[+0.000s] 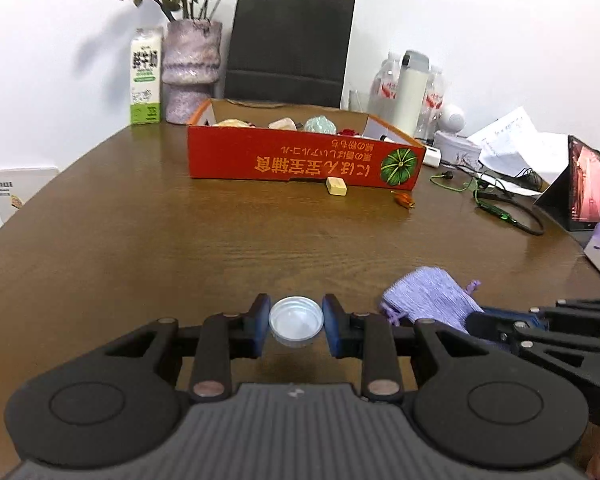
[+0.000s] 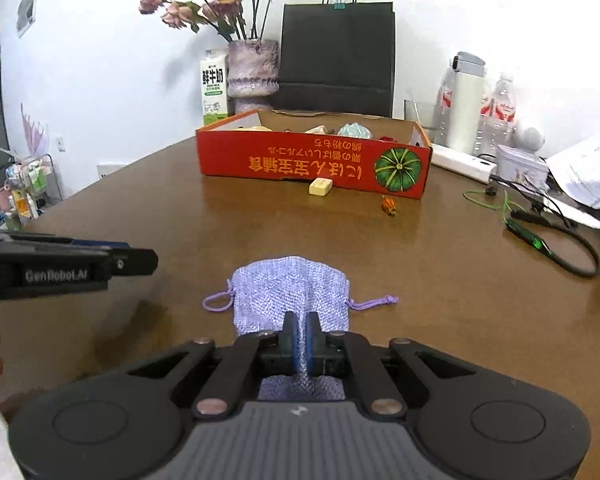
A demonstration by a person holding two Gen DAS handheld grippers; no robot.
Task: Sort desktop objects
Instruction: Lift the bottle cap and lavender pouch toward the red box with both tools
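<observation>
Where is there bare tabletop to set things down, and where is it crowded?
Bare wood runs between the red box and the purple pouch, and along the table's left side. Just before the box lie a yellow block and an orange scrap. The right edge is crowded with cables, papers and bottles.

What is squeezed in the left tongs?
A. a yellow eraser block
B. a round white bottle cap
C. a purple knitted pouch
B: the round white bottle cap sits pinched between the left tongs, while the right tongs pinch the purple knitted pouch.
</observation>
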